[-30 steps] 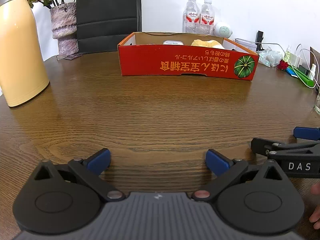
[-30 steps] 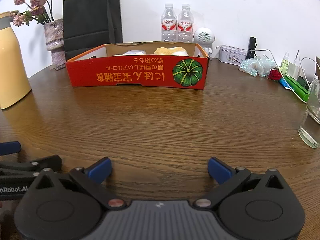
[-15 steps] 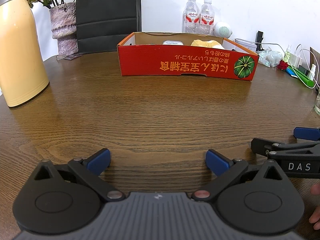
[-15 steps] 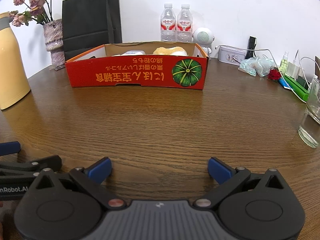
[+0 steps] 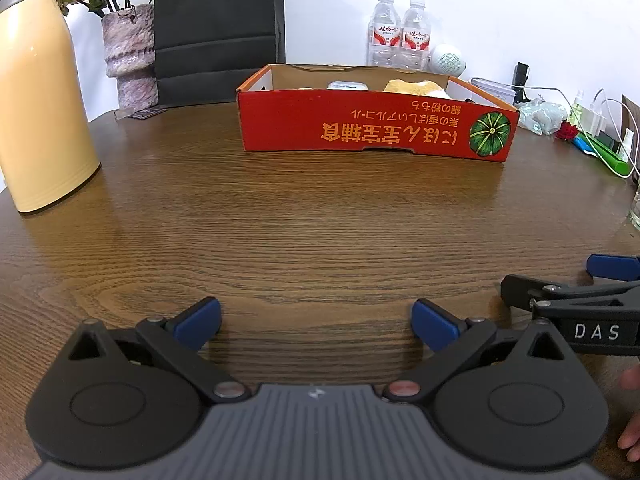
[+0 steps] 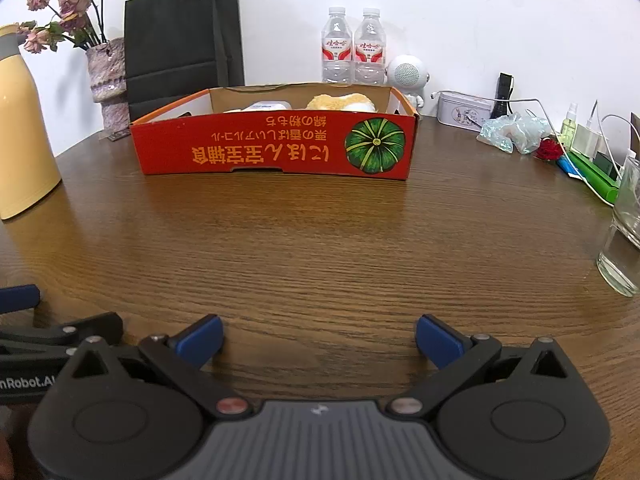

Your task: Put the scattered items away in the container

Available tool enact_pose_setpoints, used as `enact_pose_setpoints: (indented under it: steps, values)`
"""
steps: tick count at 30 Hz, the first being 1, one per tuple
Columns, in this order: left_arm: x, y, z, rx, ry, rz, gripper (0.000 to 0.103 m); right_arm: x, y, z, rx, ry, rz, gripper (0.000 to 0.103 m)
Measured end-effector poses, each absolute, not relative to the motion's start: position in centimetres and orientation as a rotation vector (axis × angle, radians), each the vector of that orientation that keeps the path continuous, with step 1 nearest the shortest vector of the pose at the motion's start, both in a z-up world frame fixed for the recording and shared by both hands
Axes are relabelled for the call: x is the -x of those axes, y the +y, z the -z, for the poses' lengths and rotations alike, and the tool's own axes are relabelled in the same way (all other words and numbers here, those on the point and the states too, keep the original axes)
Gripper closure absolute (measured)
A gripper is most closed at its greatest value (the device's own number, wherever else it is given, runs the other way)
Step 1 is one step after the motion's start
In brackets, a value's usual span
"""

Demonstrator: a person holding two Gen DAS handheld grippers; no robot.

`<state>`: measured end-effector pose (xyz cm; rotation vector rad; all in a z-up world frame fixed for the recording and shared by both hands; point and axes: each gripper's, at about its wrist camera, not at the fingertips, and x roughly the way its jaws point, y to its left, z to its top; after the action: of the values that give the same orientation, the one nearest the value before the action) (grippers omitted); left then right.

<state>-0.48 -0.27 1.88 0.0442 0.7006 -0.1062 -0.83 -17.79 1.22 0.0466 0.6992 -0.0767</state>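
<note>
Since the red cardboard box (image 6: 276,148) serves as our container, we begin there: it sits toward the far side of the wooden table (image 6: 320,248), open at the top, and inside we make out a yellowish soft thing (image 6: 340,102) and a white flat case (image 6: 267,105) beside it. We judge the soft thing light and squashy, safe to pinch anywhere across its middle, while the case looks stiff and smooth, so we would take it by its long edges. The box itself seems thin-walled and light; a hard nudge could slide it.

Between us and the box we see no loose item on the bare wood, so the tidying looks largely done.

Our left gripper (image 5: 316,322) and our right gripper (image 6: 319,338) both rest low near the table's near edge, fingers spread wide, holding nothing, side by side.

Around the box stand a yellow thermos (image 5: 38,92) at the left, a vase of dried flowers (image 6: 106,80), a black paper bag (image 6: 184,40) and two water bottles (image 6: 354,48) behind. A drinking glass (image 6: 622,240) at the right is the fragile thing to steer clear of, with cables and clutter beyond it.
</note>
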Motion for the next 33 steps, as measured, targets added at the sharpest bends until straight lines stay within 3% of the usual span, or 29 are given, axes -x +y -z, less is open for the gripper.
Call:
enact_pose_setpoints:
  steps: [33]
  values:
    - [0.25,-0.35,-1.77,-0.048,0.699,0.128,0.0,0.96,-17.99,-1.21,-0.048,0.699,0.081,0.0]
